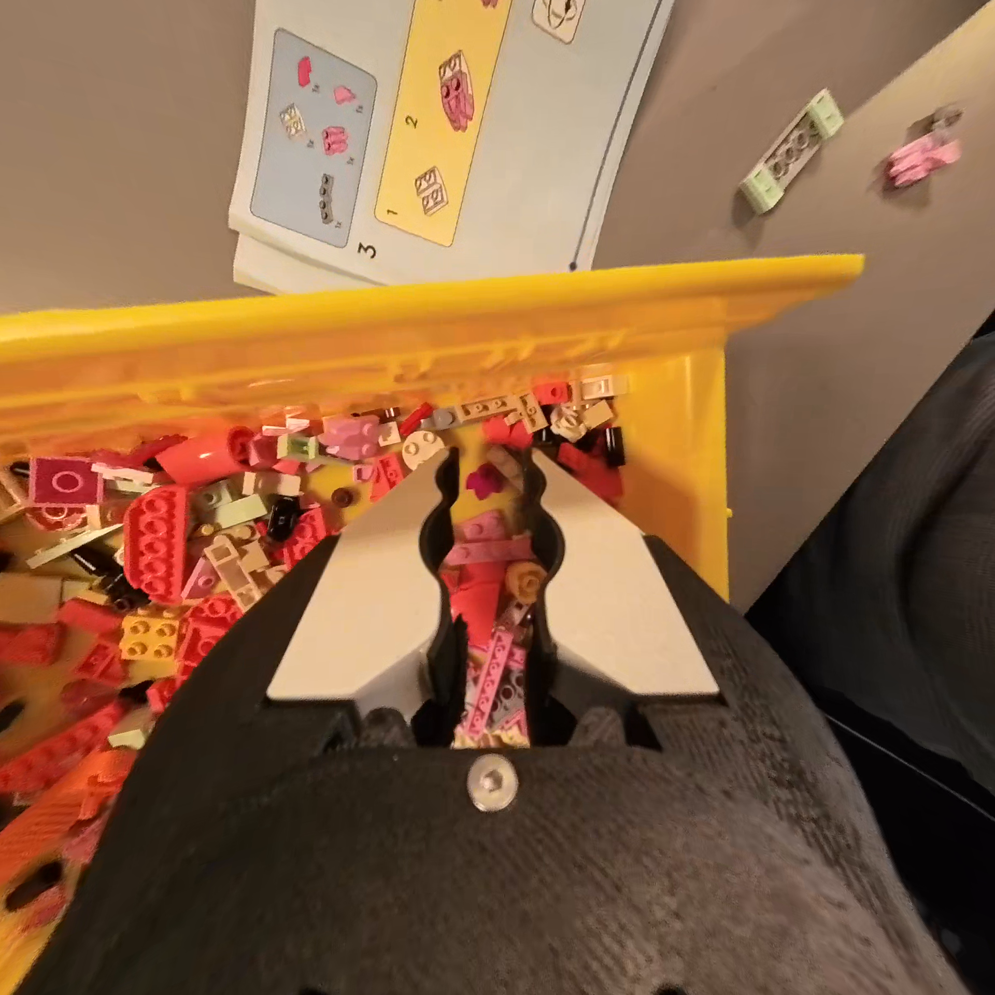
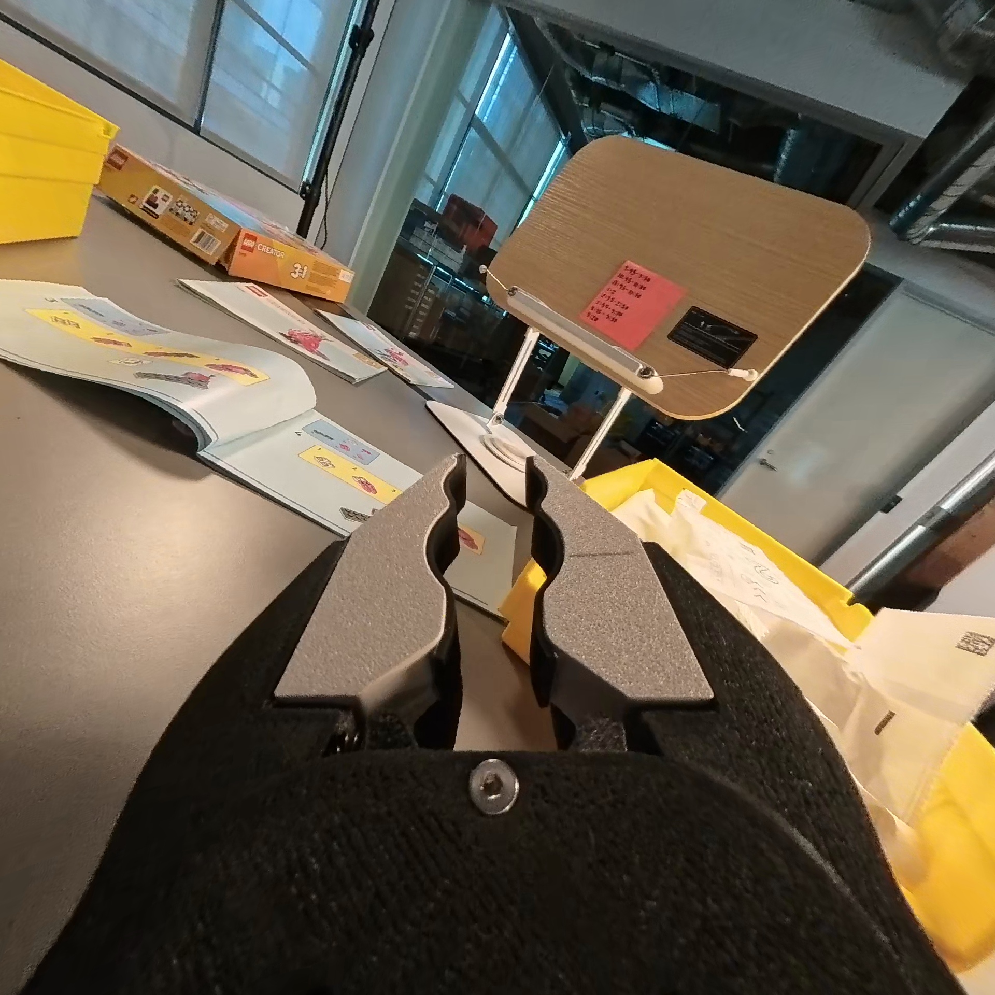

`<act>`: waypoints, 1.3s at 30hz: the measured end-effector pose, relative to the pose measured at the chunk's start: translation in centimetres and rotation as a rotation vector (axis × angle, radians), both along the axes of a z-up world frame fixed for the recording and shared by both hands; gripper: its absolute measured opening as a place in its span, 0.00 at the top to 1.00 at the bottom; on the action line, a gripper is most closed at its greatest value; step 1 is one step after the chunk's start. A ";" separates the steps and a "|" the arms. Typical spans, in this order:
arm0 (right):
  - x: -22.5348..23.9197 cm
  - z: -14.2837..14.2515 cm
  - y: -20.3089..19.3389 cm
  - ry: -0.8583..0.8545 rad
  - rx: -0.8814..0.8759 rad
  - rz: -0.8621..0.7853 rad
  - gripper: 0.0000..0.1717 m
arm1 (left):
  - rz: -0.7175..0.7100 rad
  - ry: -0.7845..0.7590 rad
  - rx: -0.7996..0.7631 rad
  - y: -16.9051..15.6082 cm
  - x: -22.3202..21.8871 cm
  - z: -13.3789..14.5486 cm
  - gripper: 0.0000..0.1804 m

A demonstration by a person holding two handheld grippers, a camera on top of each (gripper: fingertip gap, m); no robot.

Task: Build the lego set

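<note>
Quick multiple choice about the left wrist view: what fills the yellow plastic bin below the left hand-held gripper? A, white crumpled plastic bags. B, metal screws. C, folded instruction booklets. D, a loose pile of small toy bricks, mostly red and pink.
D: the yellow plastic bin holds a loose pile of small red, pink and tan toy bricks, and the left hand-held gripper hangs over them.

A grey table (image 2: 107, 538) carries an open instruction booklet (image 2: 177, 377), two closed booklets (image 2: 301, 334), a flattened orange box (image 2: 226, 237), yellow bins (image 2: 37, 177), and a wooden-topped stand (image 2: 484, 431). Elsewhere lie a pale-green plate (image 1: 791, 151) and pink pieces (image 1: 923, 153).
</note>
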State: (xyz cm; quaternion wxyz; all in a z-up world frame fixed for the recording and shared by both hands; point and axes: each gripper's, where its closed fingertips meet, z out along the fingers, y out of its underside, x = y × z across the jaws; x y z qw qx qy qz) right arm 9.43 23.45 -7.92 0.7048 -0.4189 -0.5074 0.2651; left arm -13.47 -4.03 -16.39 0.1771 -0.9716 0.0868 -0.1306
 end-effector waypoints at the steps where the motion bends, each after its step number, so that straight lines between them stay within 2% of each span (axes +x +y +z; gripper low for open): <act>1: 0.0 0.0 0.0 -0.002 0.002 0.000 0.89 | -0.001 0.010 -0.005 -0.1 -0.1 -0.1 0.87; 5: 0.0 0.0 -0.1 -0.004 0.006 0.002 0.89 | 0.027 0.040 -0.018 -0.7 -1.0 0.3 0.87; 9: -0.1 -0.1 -0.1 -0.007 0.011 0.003 0.89 | 0.058 0.224 -0.136 -3.2 -3.5 0.5 0.83; 17: -0.2 -0.2 -0.3 -0.017 0.023 0.006 0.90 | 0.087 0.178 -0.314 -7.1 -3.2 0.3 0.75; 20: -0.2 -0.2 -0.4 -0.019 0.025 0.010 0.90 | 0.132 0.216 -0.302 -7.4 -4.3 0.9 0.75; 24: -0.2 -0.2 -0.4 -0.020 0.024 0.011 0.90 | 0.100 0.239 -0.320 -8.4 -4.6 1.3 0.76; 27: -0.2 -0.3 -0.5 -0.024 0.028 0.012 0.90 | 0.091 0.362 -0.236 -7.5 -6.6 2.0 0.72; 30: -0.3 -0.4 -0.6 -0.031 0.034 0.014 0.90 | 0.248 0.467 -0.076 -5.8 -10.5 4.5 0.71; 32: -0.4 -0.4 -0.7 -0.037 0.039 0.016 0.90 | 0.387 0.426 -0.035 -5.7 -12.5 5.6 0.71; 35: -0.5 -0.5 -0.7 -0.044 0.042 0.021 0.90 | 0.515 0.376 -0.077 -6.3 -15.0 5.2 0.64; 37: -0.5 -0.5 -0.9 -0.040 0.045 0.030 0.91 | 0.521 0.365 -0.110 -6.4 -16.0 4.3 0.60; 39: -0.5 -0.5 -0.9 -0.040 0.043 0.030 0.91 | 0.509 0.295 -0.156 -6.2 -15.7 3.1 0.59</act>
